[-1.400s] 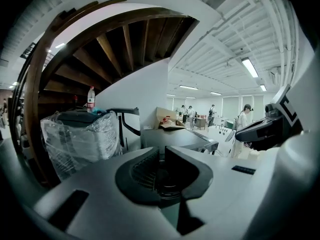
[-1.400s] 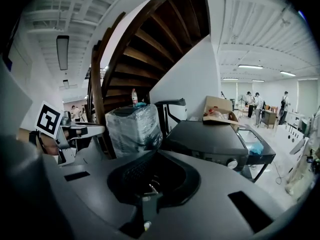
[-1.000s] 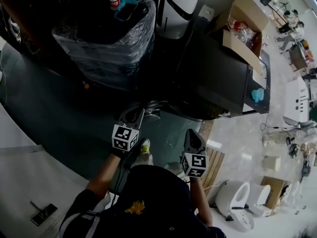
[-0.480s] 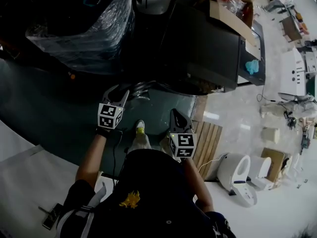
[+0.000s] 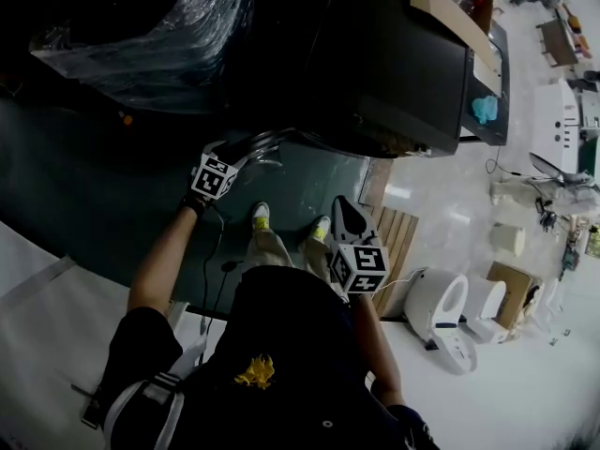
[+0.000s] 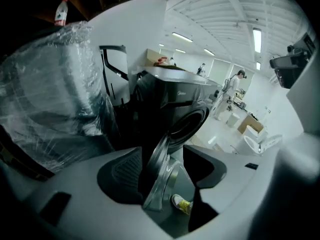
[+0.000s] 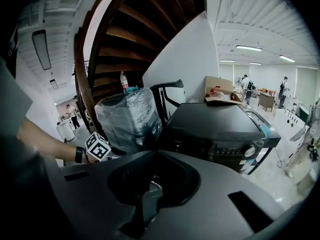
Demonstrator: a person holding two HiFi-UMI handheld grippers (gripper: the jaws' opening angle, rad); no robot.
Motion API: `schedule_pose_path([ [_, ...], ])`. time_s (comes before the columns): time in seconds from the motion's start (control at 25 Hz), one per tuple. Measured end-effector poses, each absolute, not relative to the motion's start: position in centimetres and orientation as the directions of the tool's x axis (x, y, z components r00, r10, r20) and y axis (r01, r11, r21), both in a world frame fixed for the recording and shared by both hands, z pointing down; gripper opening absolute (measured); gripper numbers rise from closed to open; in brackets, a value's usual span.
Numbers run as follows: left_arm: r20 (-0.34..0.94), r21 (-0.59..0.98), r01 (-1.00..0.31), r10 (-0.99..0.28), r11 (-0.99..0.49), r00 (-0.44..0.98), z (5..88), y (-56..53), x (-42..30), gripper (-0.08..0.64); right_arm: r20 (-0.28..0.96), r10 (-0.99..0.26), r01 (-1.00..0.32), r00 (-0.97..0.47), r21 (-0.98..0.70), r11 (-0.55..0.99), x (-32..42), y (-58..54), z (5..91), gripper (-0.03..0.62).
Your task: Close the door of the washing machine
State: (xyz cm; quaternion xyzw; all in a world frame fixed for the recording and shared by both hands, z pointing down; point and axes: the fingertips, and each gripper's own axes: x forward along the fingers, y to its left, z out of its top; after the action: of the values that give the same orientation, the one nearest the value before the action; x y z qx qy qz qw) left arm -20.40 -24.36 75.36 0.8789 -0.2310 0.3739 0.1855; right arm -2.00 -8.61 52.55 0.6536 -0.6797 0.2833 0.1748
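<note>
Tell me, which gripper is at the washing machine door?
The left gripper: its jaws have just been opening, with the edge of the door between them. The right gripper hangs back, away from it.

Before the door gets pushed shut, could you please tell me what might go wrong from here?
1. The left gripper has its jaws astride the rim of the door. They have just been opening and do not press it, so a push may slip off the edge.
2. If the door swings shut with one jaw on its inner side, that jaw could get pinched against the washing machine front.
</note>
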Motion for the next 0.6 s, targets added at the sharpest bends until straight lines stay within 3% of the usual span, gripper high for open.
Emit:
schedule_pose_path([
  [0.36,0.824,0.237,-0.597,-0.167,-0.766,0.542,83.8,-25.5,-22.5,0.272,0.648,-0.755,-0.985,-0.103,-0.17,-0.012,-3.2,-7.0,53.9,0.029],
  [0.6,0.858,0.199,-0.67,-0.203,-0.715,0.472,85.8,-25.4,-25.1,0.267,0.662,-0.74,-0.985,-0.119,-0.171,0.005,-4.6,-6.7,54.3,0.029],
])
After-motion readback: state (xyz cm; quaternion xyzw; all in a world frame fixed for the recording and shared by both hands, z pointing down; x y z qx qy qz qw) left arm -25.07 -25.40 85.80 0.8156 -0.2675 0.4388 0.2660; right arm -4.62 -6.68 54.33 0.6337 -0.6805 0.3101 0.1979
